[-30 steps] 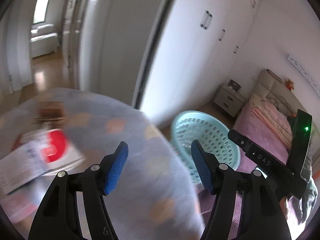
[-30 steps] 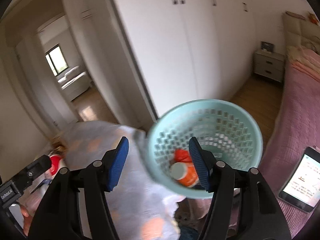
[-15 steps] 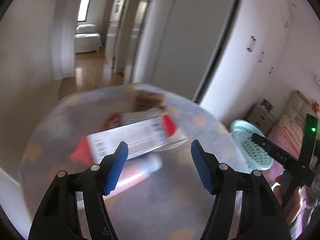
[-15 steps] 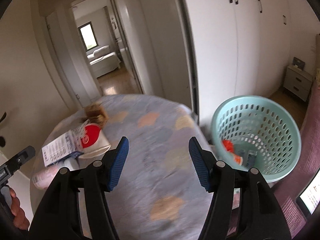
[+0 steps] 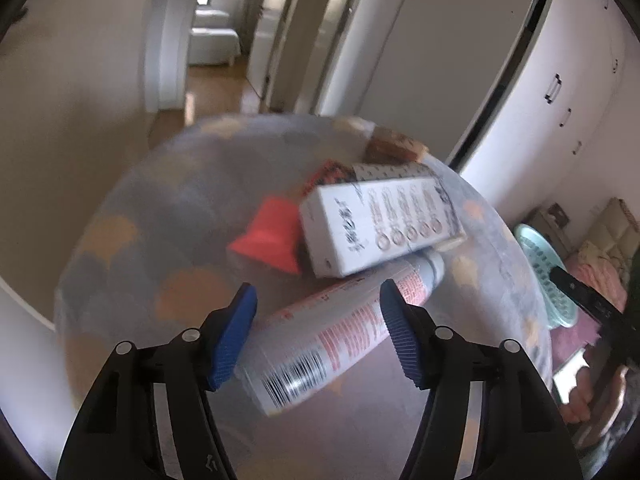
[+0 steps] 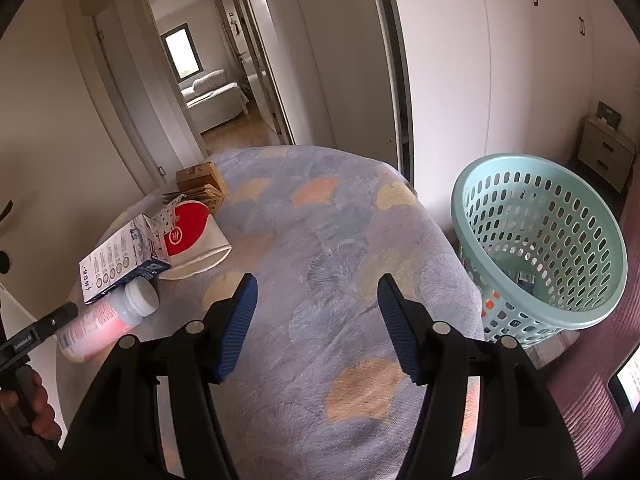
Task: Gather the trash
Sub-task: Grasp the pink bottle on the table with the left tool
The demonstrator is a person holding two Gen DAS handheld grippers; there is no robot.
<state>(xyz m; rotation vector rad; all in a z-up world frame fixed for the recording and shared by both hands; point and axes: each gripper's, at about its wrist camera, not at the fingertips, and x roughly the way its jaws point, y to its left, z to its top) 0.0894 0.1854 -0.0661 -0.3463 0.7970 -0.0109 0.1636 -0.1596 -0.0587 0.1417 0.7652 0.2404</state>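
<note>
While both claws stand spread apart and hold nothing, the left gripper (image 5: pixel 316 330) has its blue pads on either side of a white-and-red bottle (image 5: pixel 340 328) lying on its side near the table's left edge, with a gap showing at each pad. Just beyond the bottle lies a white carton (image 5: pixel 380 224), touching a red-and-white paper cup (image 6: pixel 192 240), and farther off a brown cardboard box (image 6: pixel 200 180). The right gripper (image 6: pixel 316 324) hangs over bare patterned tablecloth (image 6: pixel 340 240), with open room around it. Only the right view shows inside the teal basket (image 6: pixel 540 240), off the table's right edge on the floor, where some pieces lie at the bottom; the left view is blurred.
</note>
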